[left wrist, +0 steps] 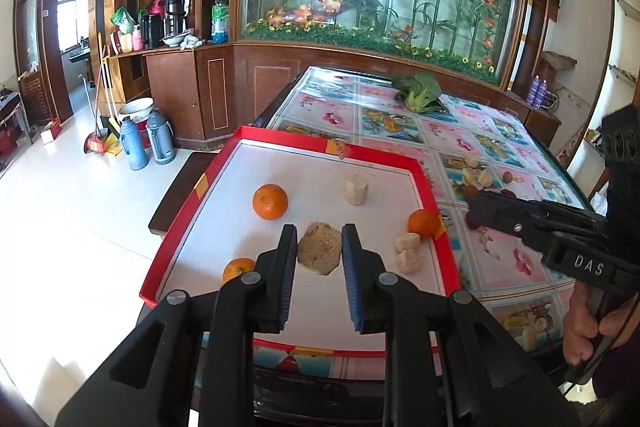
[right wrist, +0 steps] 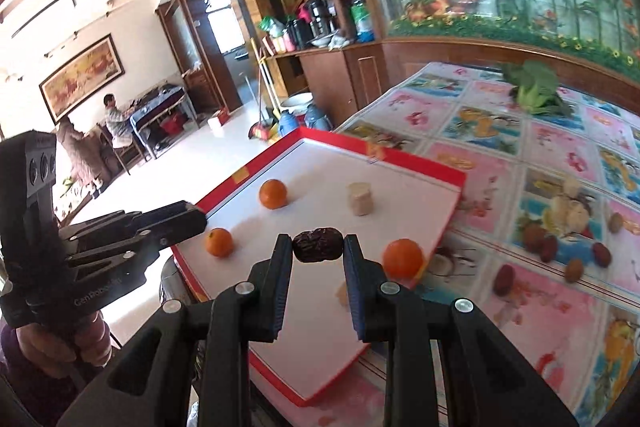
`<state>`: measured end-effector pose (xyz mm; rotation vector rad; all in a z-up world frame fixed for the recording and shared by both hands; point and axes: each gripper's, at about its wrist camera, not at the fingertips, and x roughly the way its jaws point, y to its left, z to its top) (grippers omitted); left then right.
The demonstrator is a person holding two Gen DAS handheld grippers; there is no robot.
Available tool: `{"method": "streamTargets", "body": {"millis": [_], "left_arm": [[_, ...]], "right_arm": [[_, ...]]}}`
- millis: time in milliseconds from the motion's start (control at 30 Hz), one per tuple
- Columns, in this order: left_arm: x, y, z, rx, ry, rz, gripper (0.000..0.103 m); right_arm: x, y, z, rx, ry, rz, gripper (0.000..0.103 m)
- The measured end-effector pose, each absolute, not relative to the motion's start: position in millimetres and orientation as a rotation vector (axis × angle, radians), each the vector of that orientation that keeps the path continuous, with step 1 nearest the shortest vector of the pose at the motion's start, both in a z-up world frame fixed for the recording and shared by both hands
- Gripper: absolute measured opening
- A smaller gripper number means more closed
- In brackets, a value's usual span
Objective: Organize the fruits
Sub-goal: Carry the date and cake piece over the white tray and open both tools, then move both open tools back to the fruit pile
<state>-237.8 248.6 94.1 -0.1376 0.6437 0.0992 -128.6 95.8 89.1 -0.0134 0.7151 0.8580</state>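
Observation:
My left gripper point(left wrist: 319, 231) is shut on a brown crumbly lump point(left wrist: 320, 251), held over a red-rimmed white tray point(left wrist: 320, 141). On the tray lie three oranges point(left wrist: 270, 201) and pale banana pieces point(left wrist: 356, 189). The right gripper point(right wrist: 317, 239) is shut on a dark red date point(right wrist: 318, 249) above the same tray point(right wrist: 416, 159), near an orange point(right wrist: 403, 258). Each gripper shows in the other's view: the right one point(left wrist: 474, 209) at the tray's right rim, the left one point(right wrist: 198, 221) at its left rim.
Loose dates, longans point(right wrist: 574, 270) and banana pieces point(right wrist: 568, 215) lie on the flowered tablecloth right of the tray. A green leafy vegetable point(left wrist: 418, 93) sits at the table's far end. Thermos flasks point(left wrist: 134, 143) stand on the floor to the left.

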Motion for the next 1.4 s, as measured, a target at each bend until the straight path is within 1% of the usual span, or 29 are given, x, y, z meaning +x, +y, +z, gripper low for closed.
{"method": "streamTargets", "body": {"millis": [267,367,500,667,800,1000,1033,1100,1133,1267,1300,1333,1367,1400], "left_arm": [[-225.2,273.2,92.2,-0.128,0.647,0.168,0.024],[-221.6,289.0,88.6,-0.133,0.654,0.208,0.024],[-215.0,307.1,72.0,-0.147,0.706,0.237,0.024],[-211.4,316.8,57.5,-0.192,0.747,0.228,0.024],[-208.1,308.4,57.5,-0.197,0.749,0.209,0.024],[-191.2,270.7,59.1,-0.133,0.761,0.113,0.024],[-187.3,268.4,56.9,-0.128,0.773,0.111,0.024],[-176.9,265.7,49.6,-0.117,0.817,0.131,0.025],[-173.0,265.9,46.6,-0.119,0.831,0.135,0.025],[-163.8,266.2,39.9,-0.117,0.874,0.172,0.025],[-164.9,265.9,41.9,-0.125,0.867,0.164,0.027],[-166.1,265.6,43.6,-0.129,0.865,0.163,0.030],[-167.9,264.5,45.9,-0.129,0.858,0.164,0.040],[-170.5,263.0,49.3,-0.126,0.846,0.164,0.045]], "right_arm": [[-127.5,136.1,62.0,-0.056,0.856,0.915,0.025],[-137.5,143.3,53.4,-0.057,0.886,0.947,0.025],[-139.0,144.5,43.5,-0.045,0.913,0.943,0.025],[-136.6,142.8,35.6,-0.046,0.934,0.920,0.025],[-138.2,139.6,37.3,-0.043,0.920,0.904,0.025],[-135.8,134.1,33.9,-0.052,0.935,0.861,0.026],[-134.8,132.1,33.2,-0.049,0.942,0.862,0.037],[-133.3,127.7,33.6,-0.031,0.952,0.868,0.051],[-134.0,123.0,36.4,-0.016,0.943,0.877,0.053],[-134.9,96.7,55.2,0.041,0.872,0.895,0.054],[-134.0,88.8,59.6,0.047,0.851,0.885,0.054],[-133.1,78.7,63.8,0.054,0.826,0.868,0.054],[-130.7,64.4,68.2,0.069,0.803,0.846,0.054],[-127.8,53.8,70.5,0.083,0.790,0.828,0.054]]}}
